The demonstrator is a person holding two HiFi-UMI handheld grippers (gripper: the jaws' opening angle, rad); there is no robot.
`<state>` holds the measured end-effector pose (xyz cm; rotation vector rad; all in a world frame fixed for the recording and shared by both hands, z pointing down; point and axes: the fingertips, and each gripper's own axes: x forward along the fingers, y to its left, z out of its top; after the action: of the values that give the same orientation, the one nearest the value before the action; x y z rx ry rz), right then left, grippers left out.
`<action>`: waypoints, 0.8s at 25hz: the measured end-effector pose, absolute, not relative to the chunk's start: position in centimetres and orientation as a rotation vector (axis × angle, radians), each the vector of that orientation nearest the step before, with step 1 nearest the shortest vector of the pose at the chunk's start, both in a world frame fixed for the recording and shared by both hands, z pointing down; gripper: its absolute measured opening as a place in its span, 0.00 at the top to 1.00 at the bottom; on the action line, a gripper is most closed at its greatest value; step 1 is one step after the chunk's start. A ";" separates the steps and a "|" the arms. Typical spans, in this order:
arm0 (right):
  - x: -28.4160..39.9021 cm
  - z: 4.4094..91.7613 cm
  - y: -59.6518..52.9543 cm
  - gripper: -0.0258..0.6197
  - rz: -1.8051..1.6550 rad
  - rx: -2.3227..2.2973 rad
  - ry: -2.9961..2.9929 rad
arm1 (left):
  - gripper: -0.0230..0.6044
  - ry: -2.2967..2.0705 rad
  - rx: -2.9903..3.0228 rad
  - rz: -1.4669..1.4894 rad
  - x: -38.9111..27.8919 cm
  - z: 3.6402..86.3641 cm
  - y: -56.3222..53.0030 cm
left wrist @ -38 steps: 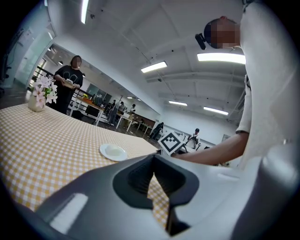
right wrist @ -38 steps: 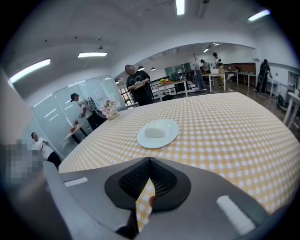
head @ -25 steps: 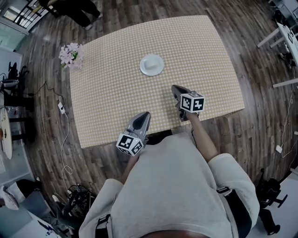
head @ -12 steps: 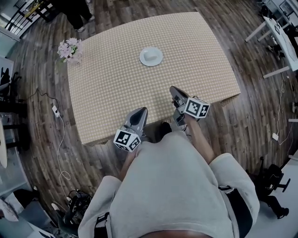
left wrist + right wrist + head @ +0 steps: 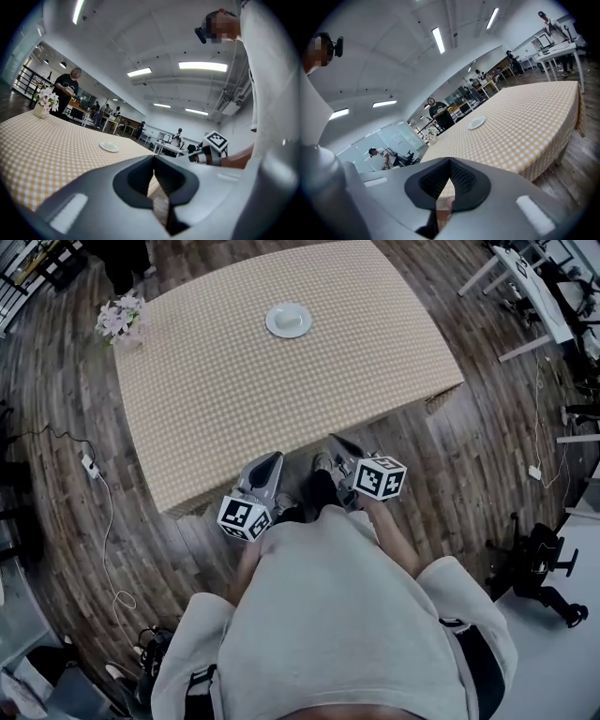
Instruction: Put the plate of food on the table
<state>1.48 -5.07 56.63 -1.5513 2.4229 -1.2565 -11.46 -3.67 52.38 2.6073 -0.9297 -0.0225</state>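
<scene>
A white plate point(image 5: 288, 320) rests on the checked tablecloth of the table point(image 5: 216, 418), toward its far side, and nothing touches it. It also shows small and far off in the left gripper view as the plate point(image 5: 109, 147) and in the right gripper view as the plate point(image 5: 476, 123). My left gripper point(image 5: 272, 457) hangs just off the table's near edge, shut and empty, with its tips point(image 5: 153, 158) meeting. Beside it and close to my body, my right gripper point(image 5: 335, 440) is also off the edge. It too is shut, with nothing between its jaws point(image 5: 450, 160).
A vase of pink flowers point(image 5: 119, 320) stands at the table's far left corner. A person in black point(image 5: 68, 91) stands beyond it. White desks point(image 5: 525, 287) are to the right, a cable and plug point(image 5: 89, 465) lie on the wood floor at left, and chair bases point(image 5: 539, 559) sit at right.
Both grippers have drawn back from over the table to just past its near edge, and the view has backed away. The plate stays where it was.
</scene>
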 end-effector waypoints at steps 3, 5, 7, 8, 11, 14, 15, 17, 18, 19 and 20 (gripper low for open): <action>0.9 56.5 -2.6 0.96 -1.244 -1.567 2.455 | 0.95 -0.919 2.594 -0.026 -11.3 52.6 -1.8; 0.6 56.3 -1.5 0.96 -1.222 -1.576 2.488 | 0.95 -0.918 2.587 -0.025 -11.1 52.7 -0.8; 0.4 55.8 -0.7 0.96 -1.191 -1.582 2.519 | 0.95 -0.921 2.581 -0.019 -11.0 52.9 0.1; 0.3 55.6 -0.3 0.96 -1.172 -1.584 2.534 | 0.95 -0.923 2.578 -0.013 -10.9 53.0 0.6; 0.3 55.2 1.5 0.96 -1.120 -1.570 2.587 | 0.95 -0.928 2.574 0.006 -10.1 53.2 2.4; 0.9 55.5 3.9 0.96 -1.101 -1.538 2.620 | 0.95 -0.938 2.580 0.025 -8.8 53.3 4.6; 1.1 55.6 4.7 0.96 -1.099 -1.528 2.630 | 0.95 -0.942 2.580 0.035 -8.3 53.4 5.4; 1.7 55.9 6.6 0.96 -1.104 -1.514 2.644 | 0.95 -0.948 2.581 0.052 -7.2 53.4 7.2; 2.1 56.0 7.7 0.97 -1.111 -1.509 2.648 | 0.95 -0.950 2.582 0.060 -6.7 53.3 8.2; 2.4 56.2 8.9 0.96 -1.118 -1.506 2.652 | 0.95 -0.953 2.583 0.065 -6.3 53.3 9.4; 2.8 56.3 10.1 0.96 -1.122 -1.503 2.656 | 0.95 -0.957 2.585 0.070 -5.8 53.2 10.5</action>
<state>2.81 10.06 56.33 -1.5032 2.6556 -1.1224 -5.82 10.50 53.21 2.5847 -0.9573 0.0698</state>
